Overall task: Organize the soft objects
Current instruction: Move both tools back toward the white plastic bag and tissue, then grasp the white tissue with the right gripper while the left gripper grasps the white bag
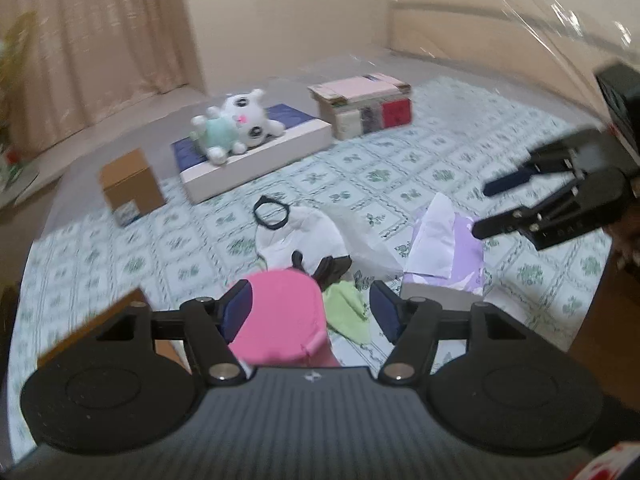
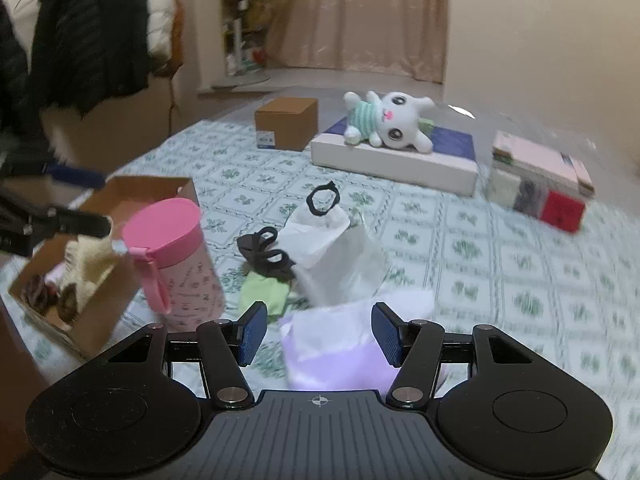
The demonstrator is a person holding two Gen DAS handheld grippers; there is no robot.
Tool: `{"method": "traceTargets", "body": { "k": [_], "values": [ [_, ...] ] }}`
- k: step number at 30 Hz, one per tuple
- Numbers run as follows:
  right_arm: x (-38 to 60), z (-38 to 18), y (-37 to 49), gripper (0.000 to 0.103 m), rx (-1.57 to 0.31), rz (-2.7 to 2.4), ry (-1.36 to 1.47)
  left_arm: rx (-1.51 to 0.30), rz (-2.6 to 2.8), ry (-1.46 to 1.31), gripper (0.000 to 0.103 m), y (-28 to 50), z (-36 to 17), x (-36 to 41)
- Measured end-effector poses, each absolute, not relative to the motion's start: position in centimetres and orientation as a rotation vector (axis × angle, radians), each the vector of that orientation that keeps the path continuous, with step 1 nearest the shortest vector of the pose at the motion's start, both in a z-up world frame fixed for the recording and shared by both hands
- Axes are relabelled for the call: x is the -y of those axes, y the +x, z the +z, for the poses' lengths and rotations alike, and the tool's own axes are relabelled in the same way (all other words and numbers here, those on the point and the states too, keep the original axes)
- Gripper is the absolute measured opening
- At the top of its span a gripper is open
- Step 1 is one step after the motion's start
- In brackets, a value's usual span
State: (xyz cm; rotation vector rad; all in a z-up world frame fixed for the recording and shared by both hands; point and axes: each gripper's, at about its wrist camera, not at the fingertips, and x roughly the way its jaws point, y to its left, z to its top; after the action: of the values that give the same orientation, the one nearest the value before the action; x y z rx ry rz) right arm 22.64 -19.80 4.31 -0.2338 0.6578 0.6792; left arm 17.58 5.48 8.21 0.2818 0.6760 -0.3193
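A white plush rabbit [image 1: 236, 122] in a mint shirt lies on a flat white and blue box [image 1: 256, 152]; it also shows in the right wrist view [image 2: 390, 124]. On the patterned sheet lie a black hair tie [image 1: 271, 213], a white bag [image 1: 304, 236], a black cloth [image 1: 330, 268], a green cloth [image 1: 348, 312] and a purple tissue pack [image 1: 444, 248]. My left gripper [image 1: 312, 312] is open above a pink lidded cup [image 1: 280, 316]. My right gripper [image 2: 320, 334] is open over the purple pack [image 2: 344, 344]. An open cardboard box [image 2: 92, 248] holds a cream soft item [image 2: 90, 264].
A closed brown carton [image 2: 288, 122] and a stack of small boxes [image 2: 540, 178] stand at the back. Dark jackets [image 2: 84, 36] hang at the left. Curtains [image 2: 360, 12] and a wall are behind. The bed's wooden edge [image 1: 596, 332] is at the right.
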Motion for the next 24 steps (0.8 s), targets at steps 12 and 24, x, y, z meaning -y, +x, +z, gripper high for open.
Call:
{"method": "traceTargets", "body": {
  "k": [12, 24],
  "values": [
    [15.7, 2.1, 28.5, 0.058, -0.739, 0.849, -0.476, -0.776, -0.418, 0.446, 0.065, 26.8, 7.6, -4.4],
    [10.8, -3.0, 34.4, 0.058, -0.896, 0.845, -0.463, -0.881, -0.467, 0.448, 0.066, 33.1, 5.1, -5.1]
  ]
}}
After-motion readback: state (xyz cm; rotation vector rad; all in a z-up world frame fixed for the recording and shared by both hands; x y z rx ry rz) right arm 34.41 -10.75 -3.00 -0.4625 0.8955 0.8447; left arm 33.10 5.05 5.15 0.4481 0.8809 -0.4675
